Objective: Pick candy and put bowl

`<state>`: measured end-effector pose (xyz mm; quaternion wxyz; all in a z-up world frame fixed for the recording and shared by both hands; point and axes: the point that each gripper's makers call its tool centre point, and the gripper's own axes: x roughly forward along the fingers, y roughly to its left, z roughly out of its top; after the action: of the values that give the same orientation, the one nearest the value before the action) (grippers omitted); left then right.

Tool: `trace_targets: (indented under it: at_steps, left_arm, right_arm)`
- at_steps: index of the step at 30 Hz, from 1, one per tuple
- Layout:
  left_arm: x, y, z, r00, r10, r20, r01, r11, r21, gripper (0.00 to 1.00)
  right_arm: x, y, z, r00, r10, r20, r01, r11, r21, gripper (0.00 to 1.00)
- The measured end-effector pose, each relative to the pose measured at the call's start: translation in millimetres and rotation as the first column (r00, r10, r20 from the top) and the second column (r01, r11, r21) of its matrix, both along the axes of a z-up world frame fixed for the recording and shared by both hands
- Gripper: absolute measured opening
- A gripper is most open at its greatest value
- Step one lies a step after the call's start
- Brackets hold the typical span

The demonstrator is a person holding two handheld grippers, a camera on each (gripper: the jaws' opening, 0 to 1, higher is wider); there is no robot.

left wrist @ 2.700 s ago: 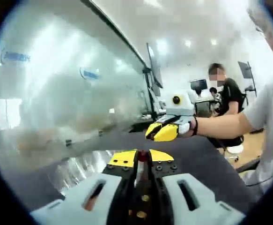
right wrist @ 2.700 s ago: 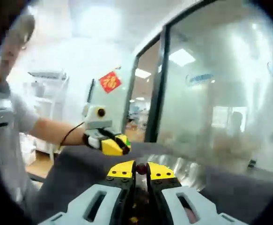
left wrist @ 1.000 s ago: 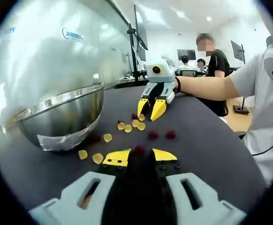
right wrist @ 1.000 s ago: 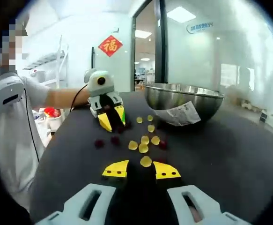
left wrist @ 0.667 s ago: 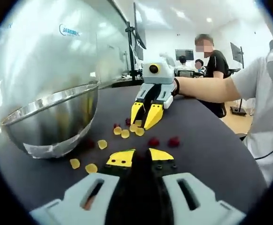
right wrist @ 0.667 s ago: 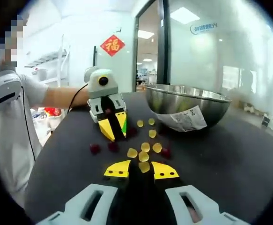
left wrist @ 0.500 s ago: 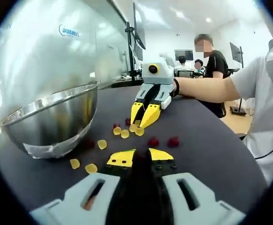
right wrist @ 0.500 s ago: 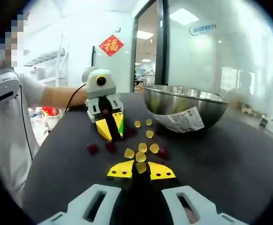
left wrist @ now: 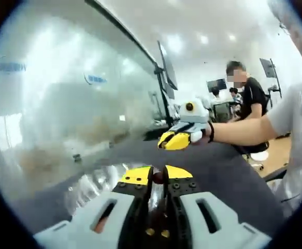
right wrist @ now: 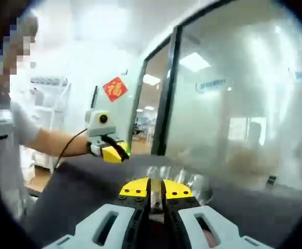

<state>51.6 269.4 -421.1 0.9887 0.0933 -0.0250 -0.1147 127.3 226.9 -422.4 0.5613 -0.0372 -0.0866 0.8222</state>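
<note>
My left gripper (left wrist: 157,175) is raised above the dark table, its yellow jaws shut on a dark red candy (left wrist: 157,178). Below its jaws, to the left, the steel bowl (left wrist: 96,187) glints. Further off in the left gripper view hangs my right gripper (left wrist: 174,141), held in a hand, with its yellow jaws together. In the right gripper view, my right gripper (right wrist: 156,188) has its jaws pressed nearly together on a small candy whose colour I cannot make out. The bowl (right wrist: 189,181) lies just past them. My left gripper (right wrist: 114,153) hovers at the left, jaws together.
A frosted glass wall (left wrist: 62,104) runs beside the dark table (left wrist: 223,171). A person in black (left wrist: 249,98) sits behind the table. In the right gripper view a red paper sign (right wrist: 115,88) hangs on the wall beside a doorway.
Both grippers have risen from the scattered candies, each with a piece in its jaws. Both views have tilted up, so the candies on the table have dropped out of sight.
</note>
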Motion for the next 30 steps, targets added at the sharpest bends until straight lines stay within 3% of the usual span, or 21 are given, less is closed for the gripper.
trace_targets:
  at_steps: [3, 7, 9, 10, 11, 12, 13, 15, 17, 21, 22, 24, 26, 27, 30]
  left_arm:
    - [7.1, 12, 2.0, 1.0, 0.031, 0.004, -0.031, 0.999, -0.009, 0.02]
    - [13.9, 29, -1.6, 0.996, 0.091, 0.003, -0.091, 0.996, -0.017, 0.03]
    - [15.6, 33, -7.7, 0.995, 0.099, -0.01, -0.1, 0.994, -0.034, 0.04]
    - [16.3, 35, -11.1, 0.994, 0.106, -0.012, -0.106, 0.994, -0.035, 0.08]
    - [17.0, 35, -12.8, 0.994, 0.105, -0.014, -0.105, 0.993, -0.05, 0.2]
    - [16.1, 32, -13.1, 0.995, 0.099, -0.009, -0.099, 0.994, -0.048, 0.31]
    - [14.9, 28, -11.3, 0.997, 0.075, 0.004, -0.075, 0.996, -0.053, 0.38]
    - [12.4, 24, -12.1, 0.997, 0.073, 0.001, -0.073, 0.996, -0.055, 0.32]
    - [11.0, 24, -13.3, 0.997, 0.077, 0.0, -0.077, 0.996, -0.033, 0.25]
    - [-3.7, 12, -20.5, 0.999, 0.052, -0.011, -0.052, 0.998, -0.028, 0.25]
    - [-12.8, 5, -27.1, 0.999, 0.034, -0.02, -0.035, 0.999, -0.006, 0.25]
    - [-34.7, -8, -56.4, 0.996, 0.005, -0.089, 0.004, 0.995, 0.101, 0.25]
    - [-53.5, -23, -88.7, 0.984, -0.044, -0.17, 0.062, 0.993, 0.102, 0.23]
    - [-62.6, -27, -109.8, 0.971, -0.055, -0.233, 0.082, 0.991, 0.107, 0.23]
    - [-75.0, -28, -152.2, 0.944, -0.031, -0.328, 0.086, 0.984, 0.154, 0.21]
  right_arm:
    - [3, 22, 6.0, 0.999, -0.032, 0.004, 0.032, 0.999, -0.004, 0.05]
    - [-7, 35, 7.1, 1.0, -0.006, -0.007, 0.006, 1.0, -0.003, 0.05]
    - [-4, 44, 2.8, 0.999, -0.039, 0.03, 0.039, 0.999, -0.001, 0.1]
    - [-4, 48, 0.7, 0.998, -0.049, 0.029, 0.049, 0.999, 0.005, 0.17]
    - [-7, 49, -1.5, 0.999, -0.037, 0.01, 0.037, 0.999, 0.0, 0.29]
    - [-13, 48, -2.0, 1.0, -0.014, -0.01, 0.014, 1.0, 0.004, 0.35]
    - [-15, 47, -3.4, 1.0, -0.009, -0.007, 0.01, 1.0, 0.007, 0.35]
    - [-14, 47, -5.8, 0.999, -0.028, 0.028, 0.028, 1.0, 0.01, 0.24]
    - [-13, 45, -5.0, 1.0, -0.018, 0.02, 0.018, 1.0, 0.005, 0.24]
    - [-8, 28, 1.3, 1.0, -0.017, 0.0, 0.017, 1.0, 0.022, 0.23]
    - [-7, 15, -0.7, 1.0, -0.008, -0.003, 0.008, 1.0, 0.027, 0.23]
    - [-1, -7, -15.5, 1.0, 0.006, 0.02, -0.006, 1.0, -0.005, 0.23]
    - [-3, -37, -48.8, 0.996, 0.087, 0.032, -0.083, 0.99, -0.116, 0.23]
    - [-3, -53, -67.8, 0.99, 0.13, 0.049, -0.12, 0.979, -0.163, 0.23]
    - [-3, -91, -117.2, 0.976, 0.213, 0.035, -0.196, 0.941, -0.275, 0.24]
